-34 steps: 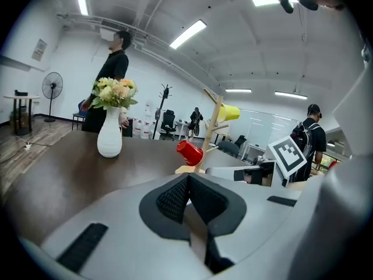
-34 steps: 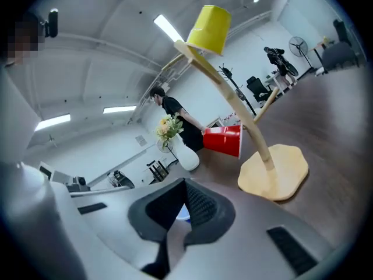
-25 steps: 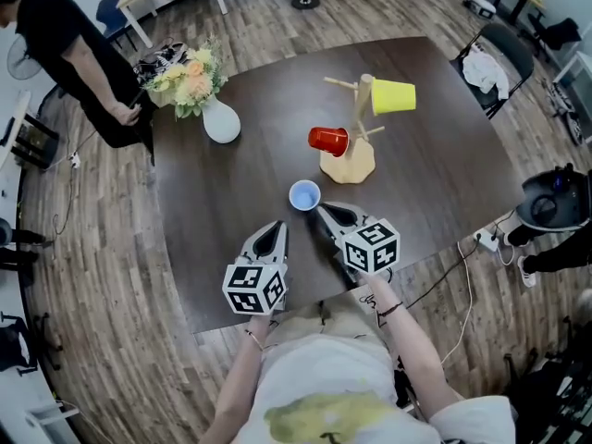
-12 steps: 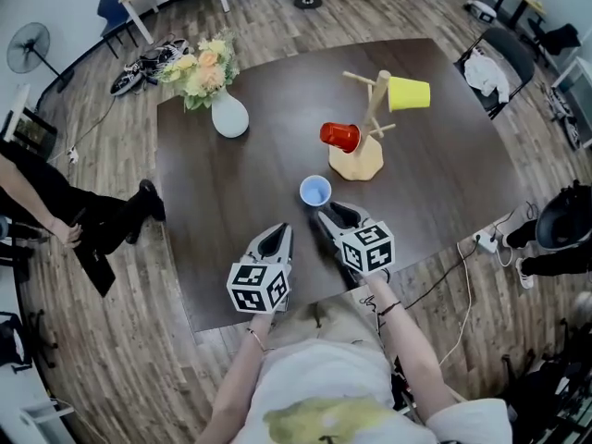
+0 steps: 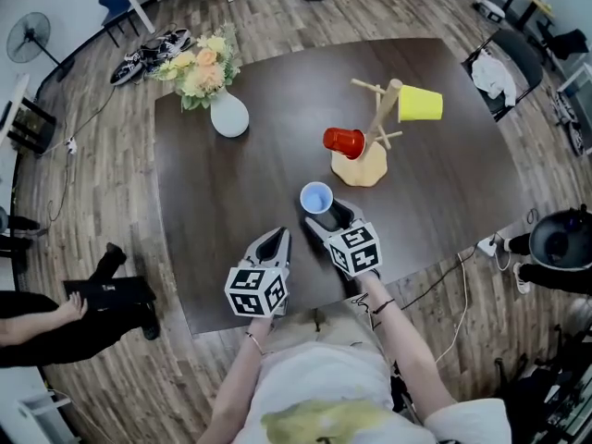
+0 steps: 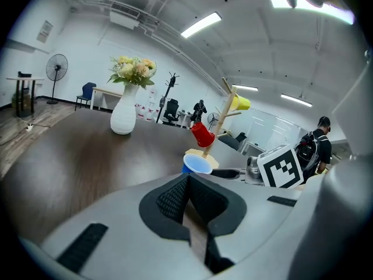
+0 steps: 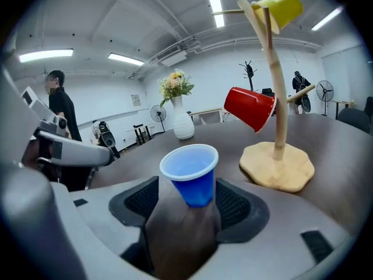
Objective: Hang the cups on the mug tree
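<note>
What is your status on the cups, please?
Left gripper shut, empty. Right gripper jaws just opening around upright blue cup, not gripping. Red cup, yellow cup hung on tree. Nothing blocking.

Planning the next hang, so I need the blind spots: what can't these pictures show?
Base of the blue cup: left gripper view, hidden behind the left hand-held gripper.
Pegs inside the red cup and yellow cup: right gripper view, covered by cup walls.
Person: head view, cut off by the left edge.
</note>
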Action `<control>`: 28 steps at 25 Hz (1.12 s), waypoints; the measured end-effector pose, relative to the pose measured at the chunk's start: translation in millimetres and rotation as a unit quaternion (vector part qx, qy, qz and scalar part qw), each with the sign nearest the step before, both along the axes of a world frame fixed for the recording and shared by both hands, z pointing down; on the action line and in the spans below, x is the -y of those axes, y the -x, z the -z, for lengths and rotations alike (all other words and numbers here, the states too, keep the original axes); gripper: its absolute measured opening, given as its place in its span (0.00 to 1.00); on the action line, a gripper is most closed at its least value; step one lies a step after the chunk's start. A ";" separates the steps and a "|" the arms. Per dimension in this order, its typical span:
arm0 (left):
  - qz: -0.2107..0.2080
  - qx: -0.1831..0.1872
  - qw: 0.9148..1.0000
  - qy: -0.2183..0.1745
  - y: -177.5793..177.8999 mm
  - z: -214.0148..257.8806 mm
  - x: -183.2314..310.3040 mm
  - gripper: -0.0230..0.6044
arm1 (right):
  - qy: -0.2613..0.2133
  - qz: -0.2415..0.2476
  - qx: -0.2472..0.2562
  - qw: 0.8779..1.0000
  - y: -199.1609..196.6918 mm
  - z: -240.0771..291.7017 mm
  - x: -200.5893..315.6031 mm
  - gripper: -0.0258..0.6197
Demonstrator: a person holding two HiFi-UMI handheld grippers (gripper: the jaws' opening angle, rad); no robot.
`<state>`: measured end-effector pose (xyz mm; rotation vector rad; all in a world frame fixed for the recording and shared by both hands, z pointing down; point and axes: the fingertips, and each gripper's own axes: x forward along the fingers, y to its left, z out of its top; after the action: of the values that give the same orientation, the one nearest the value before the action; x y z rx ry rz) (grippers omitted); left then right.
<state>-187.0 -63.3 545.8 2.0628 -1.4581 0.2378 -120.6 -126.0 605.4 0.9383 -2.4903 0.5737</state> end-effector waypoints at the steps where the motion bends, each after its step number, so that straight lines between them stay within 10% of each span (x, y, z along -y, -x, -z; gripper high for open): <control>1: 0.002 0.000 1.000 0.002 0.0 -1.4 1.0 0.06 | -0.001 0.006 -0.002 1.000 3.5 -2.2 1.1 0.50; 28: 0.035 0.006 0.999 0.009 14.9 -3.2 17.2 0.06 | -0.045 0.003 -0.017 0.999 25.5 1.4 30.9 0.53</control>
<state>-201.9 -80.5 549.0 1.9951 -1.5266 0.2363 -146.1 -156.9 604.0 0.9653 -2.5054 0.4420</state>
